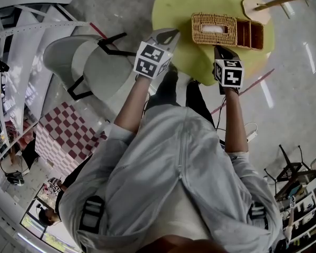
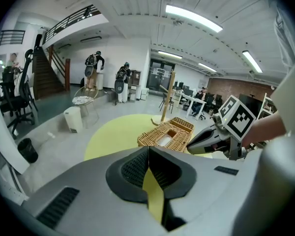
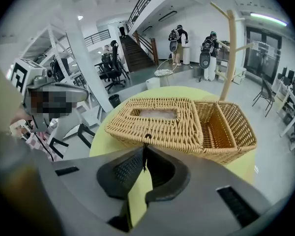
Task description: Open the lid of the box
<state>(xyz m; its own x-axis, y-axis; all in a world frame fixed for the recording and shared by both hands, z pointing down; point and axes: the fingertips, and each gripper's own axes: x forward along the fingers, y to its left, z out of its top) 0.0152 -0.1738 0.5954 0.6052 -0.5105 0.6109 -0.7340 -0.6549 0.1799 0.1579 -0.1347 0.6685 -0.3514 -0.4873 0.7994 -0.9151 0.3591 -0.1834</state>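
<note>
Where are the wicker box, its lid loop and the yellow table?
wicker box (image 3: 157,129), right gripper view, woven lid top.
lid loop (image 3: 148,136), right gripper view, dark ring at front edge.
yellow table (image 1: 174,15), head view, bare top.

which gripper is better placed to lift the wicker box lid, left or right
Right. The right gripper has its jaws closed on the loop at the front edge of the wicker box lid. The left gripper, jaws shut and empty, hangs off to the side, clear of the lid.

Right claw (image 3: 145,145) pinches latch loop (image 3: 147,137) on wicker box (image 3: 177,124).
</note>
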